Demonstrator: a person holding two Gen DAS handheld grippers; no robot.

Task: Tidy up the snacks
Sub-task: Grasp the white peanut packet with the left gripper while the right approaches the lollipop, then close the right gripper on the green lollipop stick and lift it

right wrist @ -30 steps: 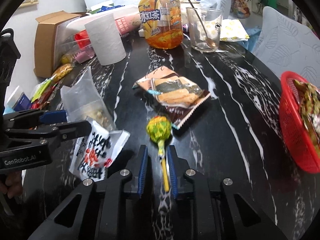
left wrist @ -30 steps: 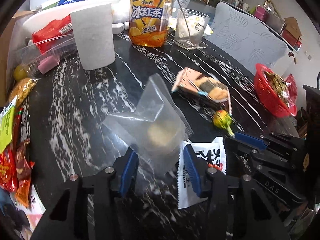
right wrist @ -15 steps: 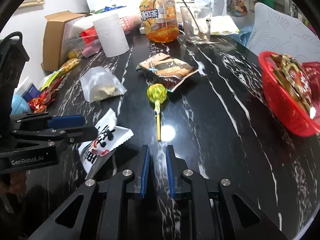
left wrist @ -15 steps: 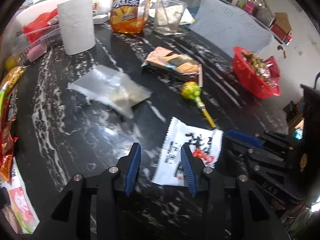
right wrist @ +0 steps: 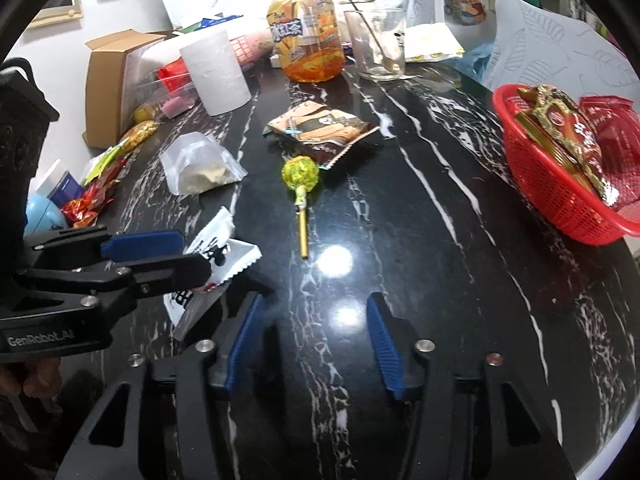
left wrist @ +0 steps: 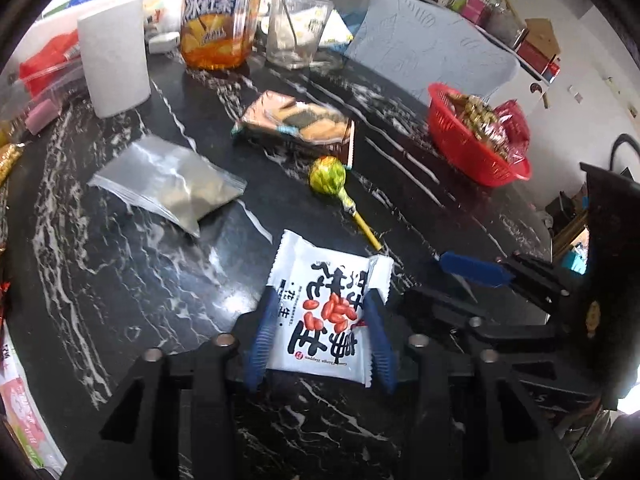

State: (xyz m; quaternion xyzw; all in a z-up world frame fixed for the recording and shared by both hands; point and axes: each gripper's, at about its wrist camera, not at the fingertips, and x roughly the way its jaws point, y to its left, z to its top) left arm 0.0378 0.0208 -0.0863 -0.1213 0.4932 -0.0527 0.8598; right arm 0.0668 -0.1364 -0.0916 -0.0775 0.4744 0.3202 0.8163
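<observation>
A white peanut packet [left wrist: 328, 308] lies flat on the black marble table [left wrist: 120, 280]. My left gripper [left wrist: 320, 340] straddles it; its jaws are opening and the pads stand at the packet's side edges without visibly pressing. My right gripper [right wrist: 316, 344] is opening too, with only bare table between its fingers. A green-wrapped lollipop [right wrist: 300, 172] lies ahead of it, stick toward me. Behind that lie a biscuit packet [right wrist: 320, 128] and a clear zip bag [right wrist: 200, 164]. A red basket [right wrist: 560, 216] holding snacks stands at the right.
At the back stand a paper roll [right wrist: 216, 72], an iced-tea bottle [right wrist: 308, 40] and a glass with a spoon [right wrist: 376, 44]. A cardboard box [right wrist: 108, 80] and several loose wrappers [right wrist: 100, 188] crowd the left edge. A pale chair back [left wrist: 428, 52] rises behind the table.
The right gripper let go of the lollipop stick, drew back and opened. The left gripper dropped the clear bag, shifted over the white peanut packet and now has it between its fingers.
</observation>
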